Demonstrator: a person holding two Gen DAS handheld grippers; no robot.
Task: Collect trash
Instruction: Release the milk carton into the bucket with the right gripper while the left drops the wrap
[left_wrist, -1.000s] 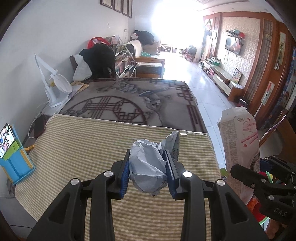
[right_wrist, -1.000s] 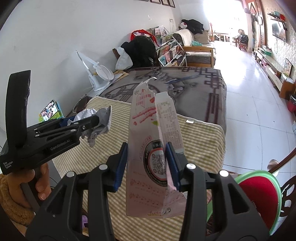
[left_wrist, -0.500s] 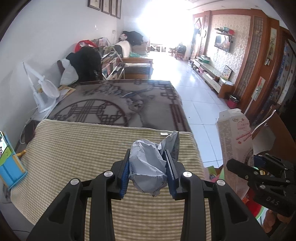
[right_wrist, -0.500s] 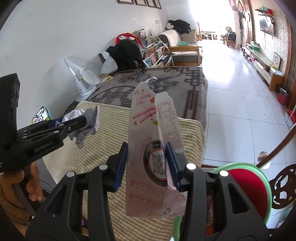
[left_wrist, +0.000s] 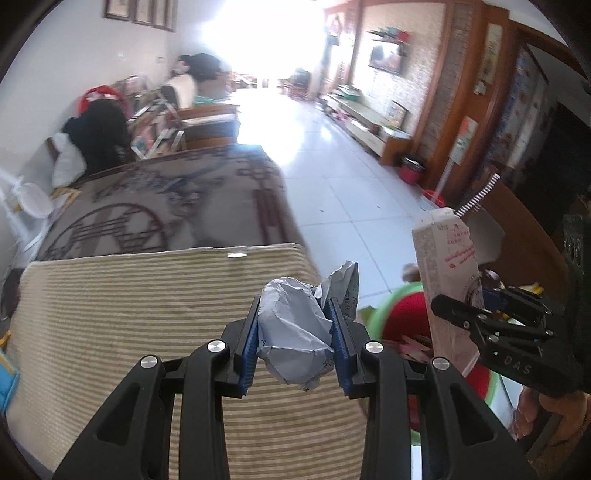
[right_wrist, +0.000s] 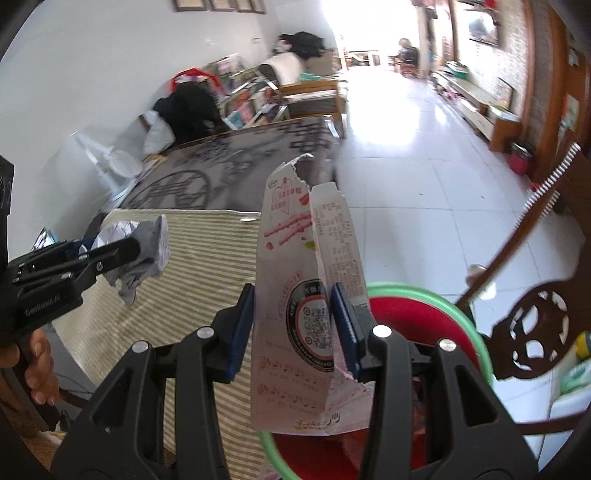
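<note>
A red bin with a green rim (right_wrist: 458, 314) stands off the bench's corner, at about 5 o'clock in the right wrist view; its inside is mostly hidden behind the claw, and only some pinkish scraps show at the bottom, too blurred to name. In the left wrist view the same bin (left_wrist: 406, 306) sits at 4 o'clock, just past the striped cloth (left_wrist: 147, 306) that covers the bench.

The right claw (right_wrist: 291, 325) is clenched on a torn pink-and-white carton (right_wrist: 306, 280), held upright above the bin's near rim. The carton carries a round black-ringed seal with a QR code, red Chinese characters near the torn top, a column of fine print down one side and a row of musical notes low down; none of it is sharp enough to read. From the left wrist view the carton (left_wrist: 447, 273) stands at 3 o'clock.

The left claw (left_wrist: 293, 332) is clenched on a crumpled grey paper wad (left_wrist: 291, 328), held over the cloth's right edge. The right claw's body reads "DAS".
</note>
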